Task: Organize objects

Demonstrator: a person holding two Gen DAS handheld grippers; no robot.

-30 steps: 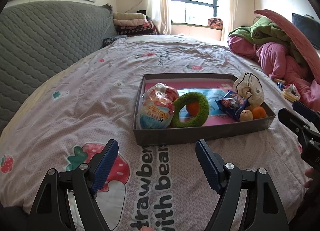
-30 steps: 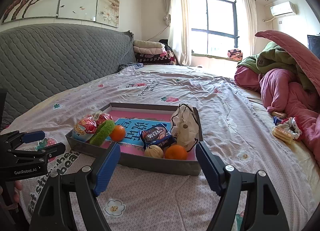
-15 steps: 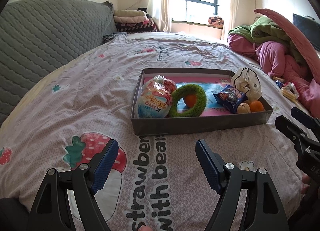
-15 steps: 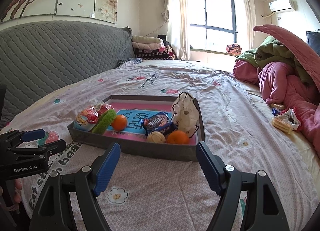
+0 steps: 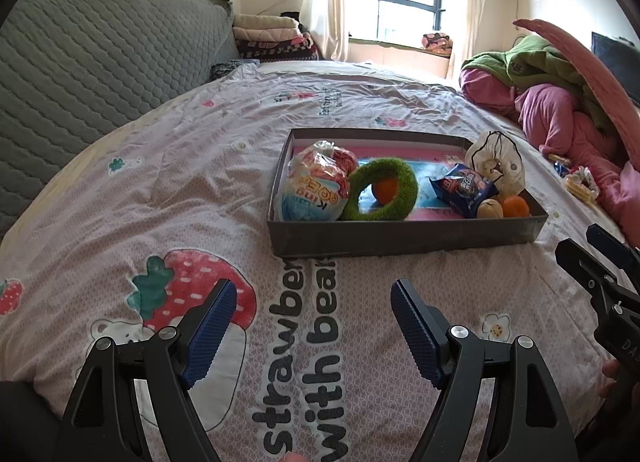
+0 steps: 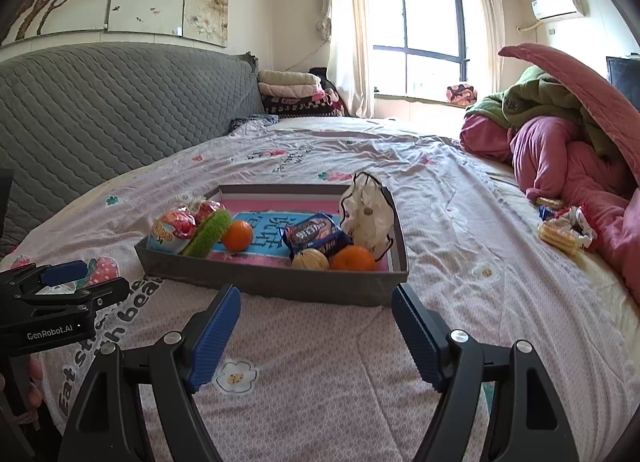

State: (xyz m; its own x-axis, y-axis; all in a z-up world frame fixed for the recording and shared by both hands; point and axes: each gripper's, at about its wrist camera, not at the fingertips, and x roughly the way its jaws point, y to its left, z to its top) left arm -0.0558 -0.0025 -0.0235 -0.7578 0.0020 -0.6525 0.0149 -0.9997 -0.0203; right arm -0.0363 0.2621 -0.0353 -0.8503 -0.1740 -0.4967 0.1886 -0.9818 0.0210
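We held both claws empty over the bedspread (image 5: 168,182), short of the grey tray (image 6: 280,282). The left claw (image 5: 312,302) had its jaws spread wide, and so did the right claw (image 6: 316,306); neither touched anything.

As far as we could judge, most of the sorting was already done. The tray held a round snack bag (image 5: 312,190) at its left end, a green fuzzy ring (image 5: 384,190) leaning against that bag, an orange (image 6: 237,235) just beyond the ring, a blue biscuit packet (image 6: 316,232) nearer the right end, a white drawstring pouch (image 6: 368,214) standing in the right far corner, and a pale bun (image 6: 310,261) touching a second orange (image 6: 354,258) by the near wall.

What seemed left lay well right of the tray: an opened wrapper with biscuits (image 6: 564,230), beside the pink quilt (image 6: 568,166). We could not tell whether it belonged to the job.
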